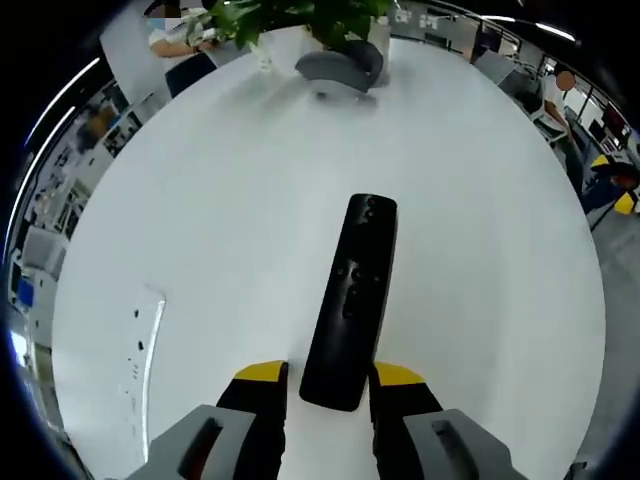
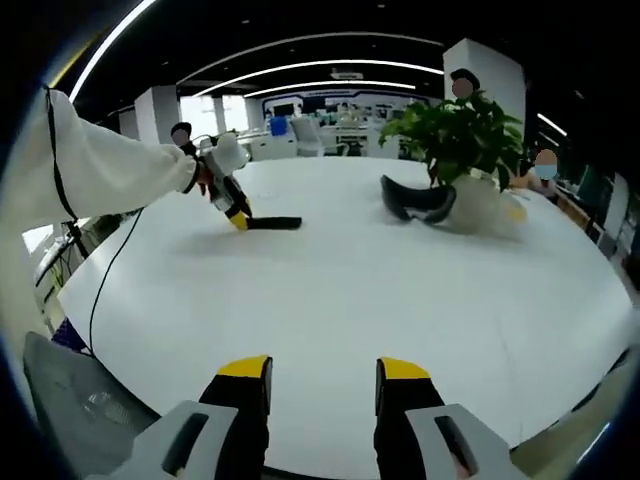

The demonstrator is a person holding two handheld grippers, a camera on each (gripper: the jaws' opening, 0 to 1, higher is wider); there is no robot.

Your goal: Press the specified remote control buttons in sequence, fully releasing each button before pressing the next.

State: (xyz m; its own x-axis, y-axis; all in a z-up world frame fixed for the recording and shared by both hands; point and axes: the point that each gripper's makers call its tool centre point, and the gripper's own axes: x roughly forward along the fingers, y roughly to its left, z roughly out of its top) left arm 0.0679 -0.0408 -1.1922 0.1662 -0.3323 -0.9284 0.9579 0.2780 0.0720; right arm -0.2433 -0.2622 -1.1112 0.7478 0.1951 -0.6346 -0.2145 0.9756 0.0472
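A black remote control (image 1: 352, 300) lies flat on a round white table (image 1: 230, 200), its near end caught between the yellow-tipped jaws of the left gripper (image 1: 330, 378) at the bottom centre of the left gripper view. The remote runs up toward the middle of the frame, buttons facing up. At the upper centre, well apart from it, a grey headset (image 1: 340, 68) rests against a potted plant (image 1: 300, 20); a white strip (image 1: 143, 350) lies at the lower left.

In the right gripper view, the right gripper (image 2: 325, 385) hangs over bare tabletop at the bottom centre, jaws spread wide and empty. At the upper left a white-sleeved arm (image 2: 100, 170) reaches in, pinning the remote to the table. The headset and plant stand at the upper right.
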